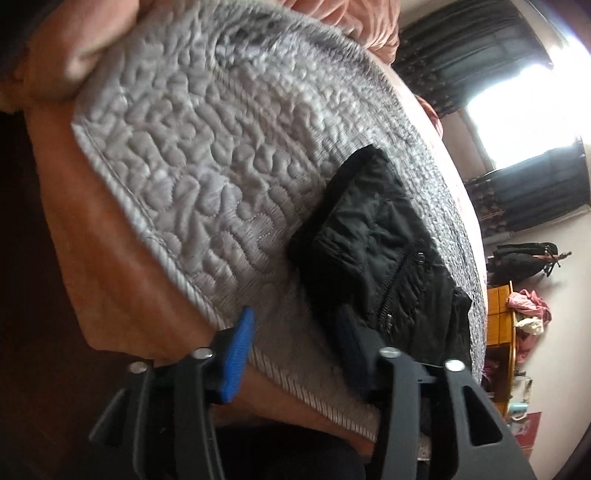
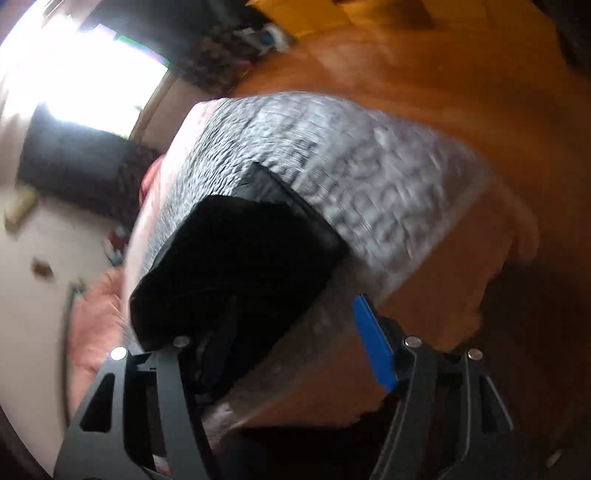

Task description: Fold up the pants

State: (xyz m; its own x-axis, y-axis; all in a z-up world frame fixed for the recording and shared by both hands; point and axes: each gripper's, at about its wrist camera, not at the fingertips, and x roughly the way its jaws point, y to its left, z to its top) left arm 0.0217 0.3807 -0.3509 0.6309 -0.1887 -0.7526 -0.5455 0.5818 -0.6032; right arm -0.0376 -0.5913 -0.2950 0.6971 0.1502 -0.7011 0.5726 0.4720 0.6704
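Black pants lie folded into a compact bundle on a grey quilted bed cover. In the left wrist view my left gripper is open; its blue left fingertip is over the cover's near edge, the right finger sits dark against the pants' near end. In the blurred right wrist view the pants fill the middle. My right gripper is open, with a blue fingertip to the right of the bundle and the left finger hidden against the black cloth. Neither gripper holds anything.
An orange sheet covers the mattress under the quilt. Pink bedding lies at the far end. A wooden cabinet with clothes stands by the wall, with bright windows and dark curtains beyond. A wooden floor shows past the bed.
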